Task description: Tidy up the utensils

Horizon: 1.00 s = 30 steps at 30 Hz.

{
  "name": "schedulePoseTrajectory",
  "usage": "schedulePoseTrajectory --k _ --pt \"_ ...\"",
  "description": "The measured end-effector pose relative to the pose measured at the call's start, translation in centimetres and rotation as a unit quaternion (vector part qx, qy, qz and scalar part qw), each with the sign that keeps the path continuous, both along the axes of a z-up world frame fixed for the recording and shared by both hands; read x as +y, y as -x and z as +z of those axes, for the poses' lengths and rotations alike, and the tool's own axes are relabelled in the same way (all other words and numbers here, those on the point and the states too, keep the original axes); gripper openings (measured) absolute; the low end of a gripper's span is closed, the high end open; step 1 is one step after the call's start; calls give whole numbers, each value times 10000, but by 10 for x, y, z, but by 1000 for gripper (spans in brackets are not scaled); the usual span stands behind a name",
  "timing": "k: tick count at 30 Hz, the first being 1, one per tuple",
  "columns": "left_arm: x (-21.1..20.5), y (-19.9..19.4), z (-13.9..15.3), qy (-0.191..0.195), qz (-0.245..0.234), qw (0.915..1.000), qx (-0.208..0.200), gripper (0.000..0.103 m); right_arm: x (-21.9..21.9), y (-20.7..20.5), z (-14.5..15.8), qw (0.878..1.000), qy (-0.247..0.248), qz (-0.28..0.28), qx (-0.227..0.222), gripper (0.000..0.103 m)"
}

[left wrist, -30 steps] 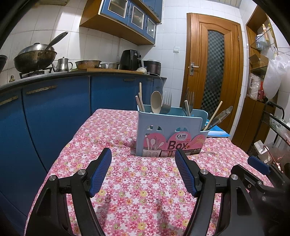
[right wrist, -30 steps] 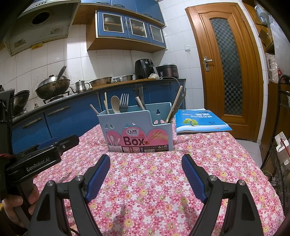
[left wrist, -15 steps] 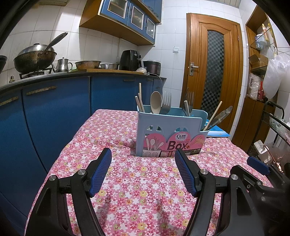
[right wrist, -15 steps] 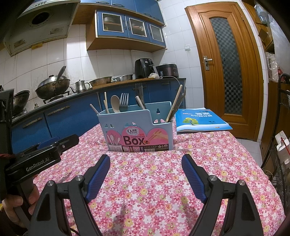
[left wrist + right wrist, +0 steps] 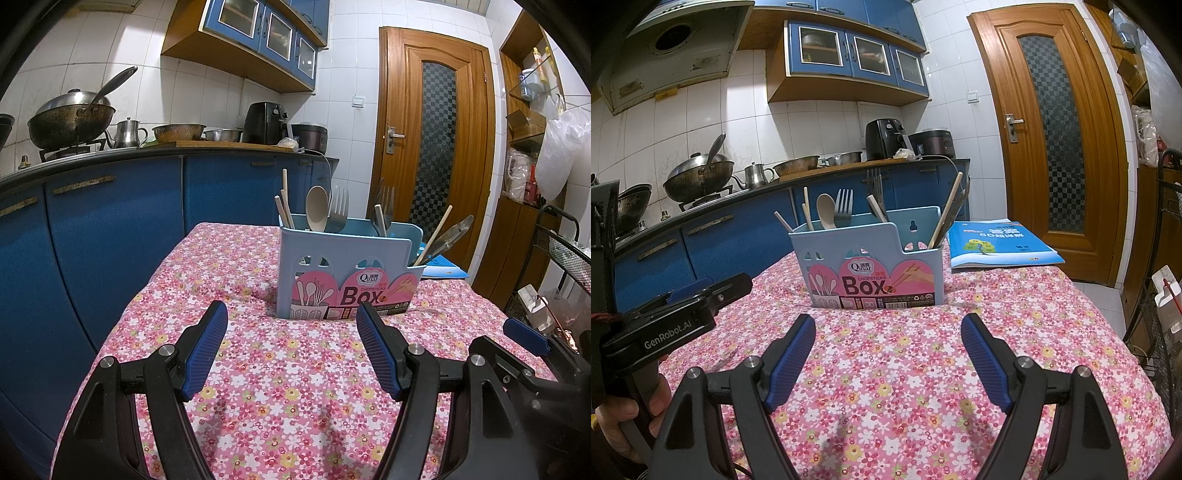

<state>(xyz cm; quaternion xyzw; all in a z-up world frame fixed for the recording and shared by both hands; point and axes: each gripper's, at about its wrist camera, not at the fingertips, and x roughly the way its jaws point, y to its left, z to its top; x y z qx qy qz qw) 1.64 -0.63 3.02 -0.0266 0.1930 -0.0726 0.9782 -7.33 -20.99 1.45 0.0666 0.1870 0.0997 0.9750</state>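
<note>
Nearest, the left gripper (image 5: pixel 291 347) and right gripper (image 5: pixel 888 356), each with ribbed blue pads on black arms, stand spread wide and empty above a pink floral tablecloth (image 5: pixel 905 387). Beyond them, apart from both, a pale blue plastic utensil box (image 5: pixel 875 273) stands upright on the cloth, holding a beige spoon (image 5: pixel 825 211), forks and wooden chopsticks. A blue booklet (image 5: pixel 997 243) lies behind it.

White tiled walls (image 5: pixel 207 96), blue cabinets (image 5: pixel 110 229), wooden door (image 5: pixel 436 140)
</note>
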Motion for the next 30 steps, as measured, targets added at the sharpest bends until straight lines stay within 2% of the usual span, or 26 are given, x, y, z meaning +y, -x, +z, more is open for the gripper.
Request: schedulePoseTrajectory --k 30 --pt "0 0 2 -12 0 10000 -18 74 1 1 -1 10000 4 8 2 83"
